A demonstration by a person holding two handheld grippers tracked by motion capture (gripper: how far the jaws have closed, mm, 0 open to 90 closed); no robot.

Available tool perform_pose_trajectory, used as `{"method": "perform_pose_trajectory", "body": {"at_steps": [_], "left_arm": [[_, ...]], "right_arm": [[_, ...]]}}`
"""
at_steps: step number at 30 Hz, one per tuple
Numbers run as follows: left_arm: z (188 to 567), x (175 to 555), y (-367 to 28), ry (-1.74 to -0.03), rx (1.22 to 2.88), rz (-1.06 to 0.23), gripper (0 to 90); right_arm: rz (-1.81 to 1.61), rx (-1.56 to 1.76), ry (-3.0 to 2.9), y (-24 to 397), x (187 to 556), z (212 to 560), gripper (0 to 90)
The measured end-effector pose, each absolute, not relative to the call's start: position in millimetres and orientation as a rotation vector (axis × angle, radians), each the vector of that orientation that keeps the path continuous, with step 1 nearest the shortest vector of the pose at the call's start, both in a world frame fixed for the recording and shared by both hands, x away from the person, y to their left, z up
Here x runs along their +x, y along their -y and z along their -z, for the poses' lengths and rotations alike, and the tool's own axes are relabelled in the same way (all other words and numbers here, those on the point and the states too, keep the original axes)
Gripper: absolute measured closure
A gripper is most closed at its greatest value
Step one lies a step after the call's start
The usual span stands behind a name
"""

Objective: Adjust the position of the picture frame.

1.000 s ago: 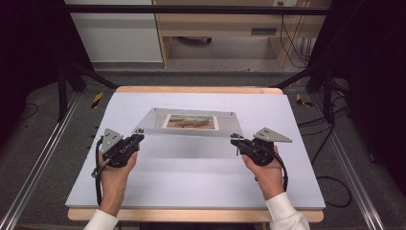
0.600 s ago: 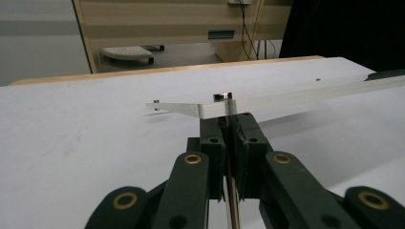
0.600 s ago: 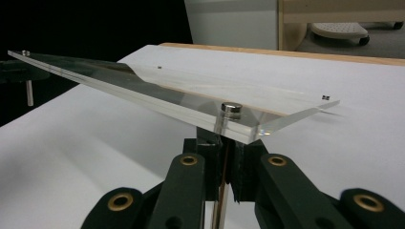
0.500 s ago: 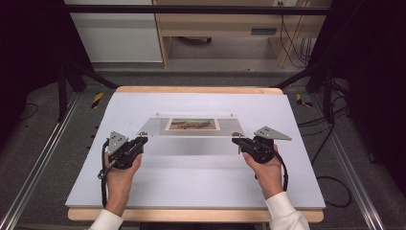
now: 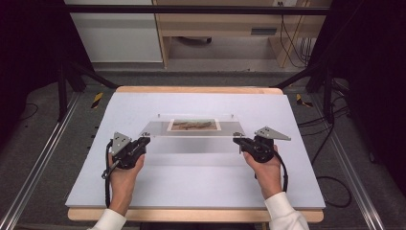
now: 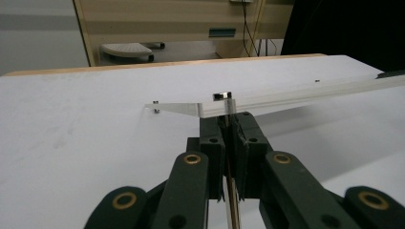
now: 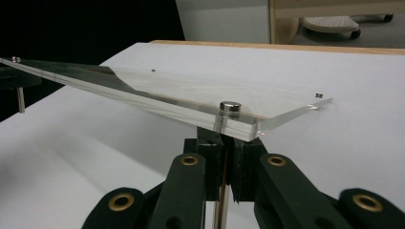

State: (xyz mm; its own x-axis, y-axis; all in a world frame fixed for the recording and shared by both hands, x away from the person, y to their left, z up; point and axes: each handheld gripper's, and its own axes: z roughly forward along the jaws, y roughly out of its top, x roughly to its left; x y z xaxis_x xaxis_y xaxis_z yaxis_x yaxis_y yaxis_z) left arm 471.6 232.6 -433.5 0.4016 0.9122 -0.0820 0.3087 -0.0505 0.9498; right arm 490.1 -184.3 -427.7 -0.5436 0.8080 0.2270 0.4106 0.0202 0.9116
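Observation:
A clear acrylic plate with a brownish picture under it lies across the middle of the white board. My left gripper is shut on the thin metal pin under the plate's near left corner. In the left gripper view the jaws pinch that pin just below the plate and its silver stud. My right gripper is shut on the pin at the near right corner. The right gripper view has the jaws closed under the plate and its stud. The plate's near edge is off the board.
The white board rests on a wooden table, with bare surface on all sides of the plate. Black stand legs flank the far corners. Cables lie on the floor at the right, and cabinets stand behind.
The plate looks shallower front to back than a second ago, so its tilt has changed. Both hands have hardly moved and keep their hold on the corner pins.

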Motion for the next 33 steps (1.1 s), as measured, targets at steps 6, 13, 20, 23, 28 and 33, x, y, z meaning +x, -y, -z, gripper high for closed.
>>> {"method": "perform_pose_trajectory", "body": {"at_steps": [6,13,20,23,28,33], "left_arm": [[437.4,467.4,-235.2,-1.117,1.608,-0.69,83.4],[444.0,460.9,-239.2,-1.12,1.649,-0.644,83.7],[448.6,458.7,-240.4,-1.122,1.703,-0.617,83.9],[449.8,458.9,-240.7,-1.124,1.708,-0.611,83.9],[452.0,458.7,-241.2,-1.128,1.719,-0.601,84.0],[455.9,457.9,-241.7,-1.144,1.734,-0.578,84.3]], "right_arm": [[-1.514,1.249,-1.96,182.4,485.0,432.1,84.6],[-1.478,1.253,-2.014,181.6,476.6,442.4,84.9],[-1.443,1.269,-2.059,181.4,473.1,449.7,84.9],[-1.441,1.267,-2.063,181.1,472.7,450.5,84.9],[-1.427,1.272,-2.079,180.7,472.1,451.8,84.9],[-1.4,1.295,-2.096,179.3,469.6,455.8,84.9]]}}
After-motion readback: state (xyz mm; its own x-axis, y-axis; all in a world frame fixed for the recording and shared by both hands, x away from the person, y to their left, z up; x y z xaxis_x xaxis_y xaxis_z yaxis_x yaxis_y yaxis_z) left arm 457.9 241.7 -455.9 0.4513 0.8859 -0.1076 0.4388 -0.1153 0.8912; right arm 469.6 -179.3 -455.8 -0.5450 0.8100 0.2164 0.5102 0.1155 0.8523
